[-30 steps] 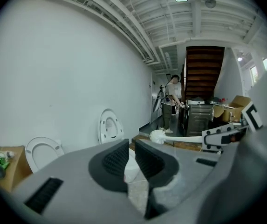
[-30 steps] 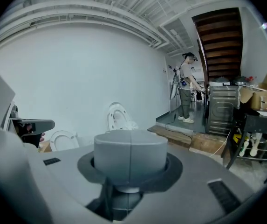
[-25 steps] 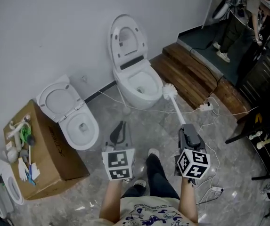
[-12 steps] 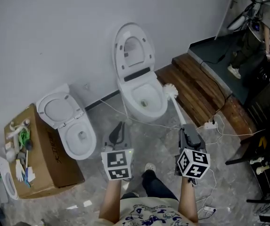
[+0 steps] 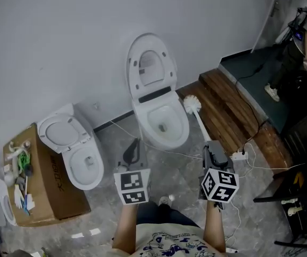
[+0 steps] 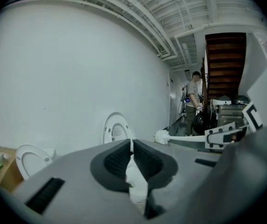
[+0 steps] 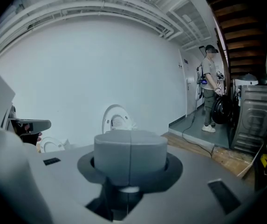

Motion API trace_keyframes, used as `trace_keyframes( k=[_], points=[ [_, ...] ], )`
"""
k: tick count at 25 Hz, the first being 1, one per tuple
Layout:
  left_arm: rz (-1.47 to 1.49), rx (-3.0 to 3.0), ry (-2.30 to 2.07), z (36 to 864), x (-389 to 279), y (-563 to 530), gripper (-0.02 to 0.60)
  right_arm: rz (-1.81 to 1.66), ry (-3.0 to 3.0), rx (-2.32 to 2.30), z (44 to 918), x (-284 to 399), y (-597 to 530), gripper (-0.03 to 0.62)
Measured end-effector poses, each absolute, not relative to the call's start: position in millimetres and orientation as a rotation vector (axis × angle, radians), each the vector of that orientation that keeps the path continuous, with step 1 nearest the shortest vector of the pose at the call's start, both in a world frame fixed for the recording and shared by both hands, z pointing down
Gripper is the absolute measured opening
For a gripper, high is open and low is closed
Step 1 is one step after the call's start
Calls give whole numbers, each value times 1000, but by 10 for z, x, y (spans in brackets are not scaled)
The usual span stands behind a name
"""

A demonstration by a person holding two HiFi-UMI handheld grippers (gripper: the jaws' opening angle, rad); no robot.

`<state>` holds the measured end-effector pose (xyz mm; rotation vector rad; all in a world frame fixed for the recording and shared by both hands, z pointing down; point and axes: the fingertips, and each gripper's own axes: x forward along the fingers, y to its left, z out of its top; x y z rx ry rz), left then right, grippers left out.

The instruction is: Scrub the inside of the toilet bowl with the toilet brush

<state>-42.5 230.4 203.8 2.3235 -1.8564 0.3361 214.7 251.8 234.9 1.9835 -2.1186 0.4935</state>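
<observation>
The left gripper [image 5: 134, 150] has its ribbed black pads pressed together, holding nothing. The right gripper [image 5: 213, 146] is clamped on the white plastic handle of the toilet brush [image 5: 200, 123]. Its round bristle head sits ahead of those jaws, just right of the toilet [image 5: 140, 123] rim and outside the bowl. The toilet is glossy and oval, with its lid raised against a plain wall [image 5: 62, 47]. The grey marbled floor [image 5: 180, 175] carries white cables. A wooden step [image 5: 228, 108] lies to the right. Far left, a cardboard box [image 5: 62, 197] holds bottles and brushes.
</observation>
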Motion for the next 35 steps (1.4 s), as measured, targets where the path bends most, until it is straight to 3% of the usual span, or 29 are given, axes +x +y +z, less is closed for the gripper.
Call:
trace_keyframes(
  k=[14, 35],
  points=[
    [378, 2274, -1841, 2252, -398, 1397, 3, 551, -2104, 1933, 2602, 2165, 1639, 160],
    [424, 2311, -1708, 2469, -544, -821, 2, 601, -2048, 1868, 2840, 1757, -445, 160]
  ],
)
